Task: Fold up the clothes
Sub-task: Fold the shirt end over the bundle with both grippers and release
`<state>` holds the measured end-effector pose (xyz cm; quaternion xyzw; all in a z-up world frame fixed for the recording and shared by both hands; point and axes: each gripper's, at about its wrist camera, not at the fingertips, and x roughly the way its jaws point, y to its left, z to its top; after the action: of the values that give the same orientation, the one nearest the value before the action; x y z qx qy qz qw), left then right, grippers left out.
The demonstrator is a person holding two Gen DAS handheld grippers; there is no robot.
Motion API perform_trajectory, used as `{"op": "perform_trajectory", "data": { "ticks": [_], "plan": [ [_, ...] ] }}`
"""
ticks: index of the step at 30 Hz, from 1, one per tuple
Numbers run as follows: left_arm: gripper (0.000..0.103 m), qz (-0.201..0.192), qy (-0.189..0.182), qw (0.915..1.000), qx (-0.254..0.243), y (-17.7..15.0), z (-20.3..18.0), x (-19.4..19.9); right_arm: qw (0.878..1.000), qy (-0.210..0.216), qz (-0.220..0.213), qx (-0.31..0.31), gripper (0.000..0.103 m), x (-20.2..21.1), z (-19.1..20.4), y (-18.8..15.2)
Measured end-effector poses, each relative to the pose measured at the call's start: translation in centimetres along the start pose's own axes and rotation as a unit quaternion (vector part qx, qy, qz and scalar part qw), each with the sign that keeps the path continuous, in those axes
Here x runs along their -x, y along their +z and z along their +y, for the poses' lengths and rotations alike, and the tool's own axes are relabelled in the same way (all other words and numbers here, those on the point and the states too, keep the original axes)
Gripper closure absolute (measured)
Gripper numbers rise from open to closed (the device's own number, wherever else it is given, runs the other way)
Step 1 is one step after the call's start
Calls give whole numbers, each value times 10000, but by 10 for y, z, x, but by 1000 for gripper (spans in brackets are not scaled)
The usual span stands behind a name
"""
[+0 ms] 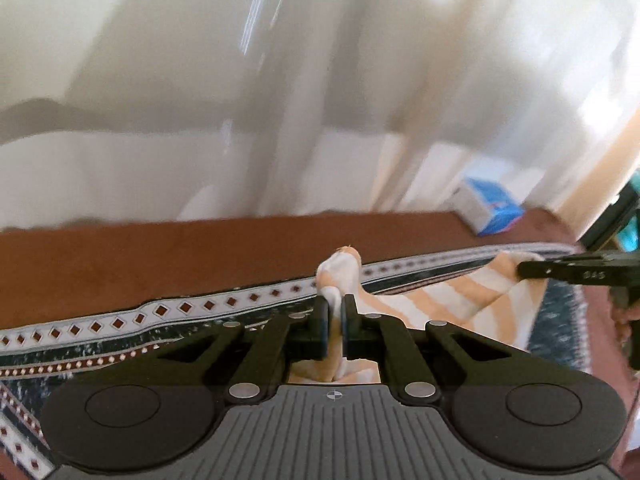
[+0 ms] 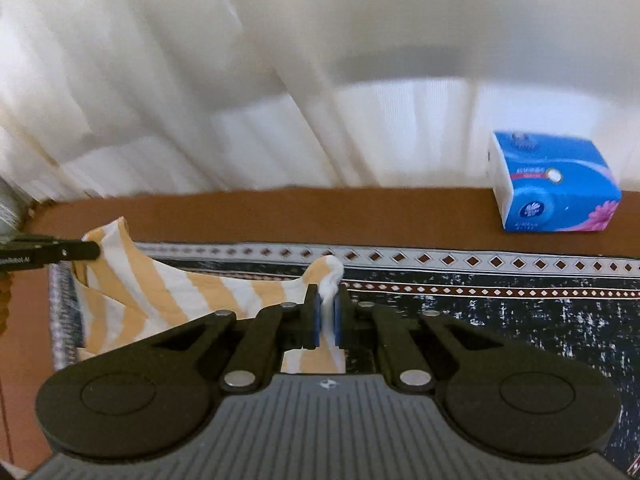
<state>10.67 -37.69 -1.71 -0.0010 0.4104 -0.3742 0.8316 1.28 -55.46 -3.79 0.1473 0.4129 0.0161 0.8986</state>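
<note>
Orange-and-white striped garment is held up at two points, one in each gripper, and is stretched between them above the patterned cloth on the brown table.

Left gripper: jaws closed tight on a bunched corner of the fabric, a tuft of it poking out past the fingertips. Right gripper: same state, blue-padded jaws pinched on a corner, fabric bulging above the tips. Each gripper is also seen from the other's camera, at the far end of the garment.

Garment position: upper edge is raised off the surface and sags slightly between the two grips; the lower part appears to trail toward the patterned cloth, but contact is hidden behind the gripper bodies. Garment type cannot be told.

Step judged: lift-and-spread ahead of a fold, edge held taut-ish, no fold line laid yet.

Next move, as judged: both grips to be kept closed, held edge carried together over the lower part and lowered evenly, so the fold lands square. Uneven height between grippers would skew it.

Tissue box sits at the back right of the table, well apart from the garment. White curtain hangs behind.
</note>
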Motion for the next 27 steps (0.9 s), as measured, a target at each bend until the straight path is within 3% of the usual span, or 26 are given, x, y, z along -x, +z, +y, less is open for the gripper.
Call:
{"op": "perform_trajectory", "data": {
  "ticks": [4, 7, 12, 18, 25, 27],
  "plan": [
    [103, -212, -139, 9997, -49, -16, -40, 33, 9991, 326, -264, 66, 96, 38, 7, -12],
    [102, -146, -170, 9996, -150, -43, -62, 51, 9974, 571, -384, 198, 96, 66, 13, -33],
    [102, 180, -214, 9996, -51, -97, -90, 58, 9956, 751, -99, 546, 96, 92, 22, -94],
    [101, 768, -49, 9967, -254, -144, -99, 34, 9954, 400, 307, 811, 95, 75, 22, -148],
    [99, 1016, -31, 9931, -590, -169, -110, 25, 9889, 3, 452, 1413, 94, 63, 32, -162],
    [89, 1033, -2, 9923, -688, -174, -114, 26, 9862, -95, 450, 1589, 93, 65, 34, -165]
  ]
}}
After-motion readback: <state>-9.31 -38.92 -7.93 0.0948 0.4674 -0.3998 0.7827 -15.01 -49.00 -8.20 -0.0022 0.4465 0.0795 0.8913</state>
